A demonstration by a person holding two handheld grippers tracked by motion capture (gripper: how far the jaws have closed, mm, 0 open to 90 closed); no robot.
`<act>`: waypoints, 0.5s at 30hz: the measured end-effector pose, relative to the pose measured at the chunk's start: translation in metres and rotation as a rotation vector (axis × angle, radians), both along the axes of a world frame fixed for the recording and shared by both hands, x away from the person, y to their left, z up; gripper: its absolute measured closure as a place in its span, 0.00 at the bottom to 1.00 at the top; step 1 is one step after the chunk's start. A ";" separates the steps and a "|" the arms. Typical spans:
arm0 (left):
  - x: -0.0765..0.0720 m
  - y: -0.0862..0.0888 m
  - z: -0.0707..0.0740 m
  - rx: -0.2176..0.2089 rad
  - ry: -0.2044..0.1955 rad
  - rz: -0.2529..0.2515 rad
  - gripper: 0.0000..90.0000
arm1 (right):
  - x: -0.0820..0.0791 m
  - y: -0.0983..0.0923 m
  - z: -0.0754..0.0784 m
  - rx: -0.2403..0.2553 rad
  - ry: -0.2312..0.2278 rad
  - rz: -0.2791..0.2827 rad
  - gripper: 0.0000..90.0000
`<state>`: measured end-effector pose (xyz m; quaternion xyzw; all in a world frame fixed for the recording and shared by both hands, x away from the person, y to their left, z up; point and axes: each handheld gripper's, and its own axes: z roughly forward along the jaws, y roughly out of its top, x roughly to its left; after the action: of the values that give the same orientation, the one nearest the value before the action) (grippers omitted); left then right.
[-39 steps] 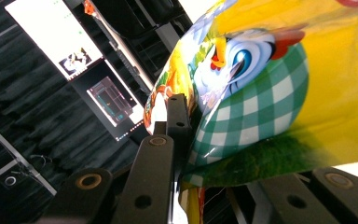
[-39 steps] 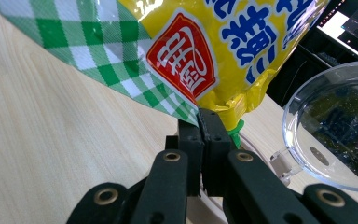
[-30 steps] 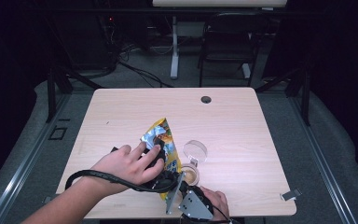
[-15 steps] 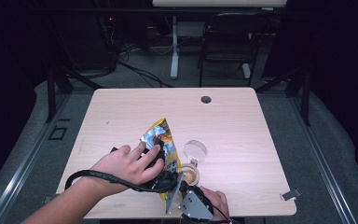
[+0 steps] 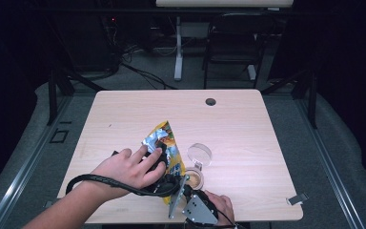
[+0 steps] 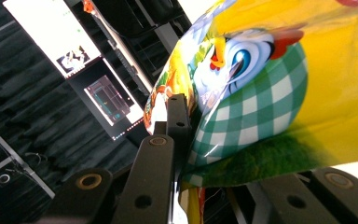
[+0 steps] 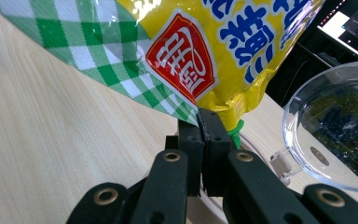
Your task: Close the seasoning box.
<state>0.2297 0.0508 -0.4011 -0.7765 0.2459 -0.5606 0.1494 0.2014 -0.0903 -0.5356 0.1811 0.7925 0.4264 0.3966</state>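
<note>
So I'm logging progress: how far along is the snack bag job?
Done: the round container stands open, its clear lid swung back. In hand: both grippers clamp the snack bag, the right gripper pinching its bottom corner. Left: no contents visibly poured yet.

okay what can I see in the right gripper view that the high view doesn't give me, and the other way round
Right gripper view: the right tongs pinching the snack bag at its bottom edge, a red label on its front, and the clear lid close up.

High view: the whole table, both hands, the left tongs on the bag, and a small open container.

Both: the bag, the lid, the wooden tabletop.
</note>
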 end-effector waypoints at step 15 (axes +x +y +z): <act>0.003 0.012 -0.006 -0.055 0.037 0.045 0.92 | 0.000 0.001 0.001 -0.010 0.002 0.004 0.99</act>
<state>0.2329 0.0627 -0.4074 -0.7959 0.2156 -0.5492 0.1359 0.2016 -0.0896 -0.5349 0.1779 0.7954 0.4229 0.3960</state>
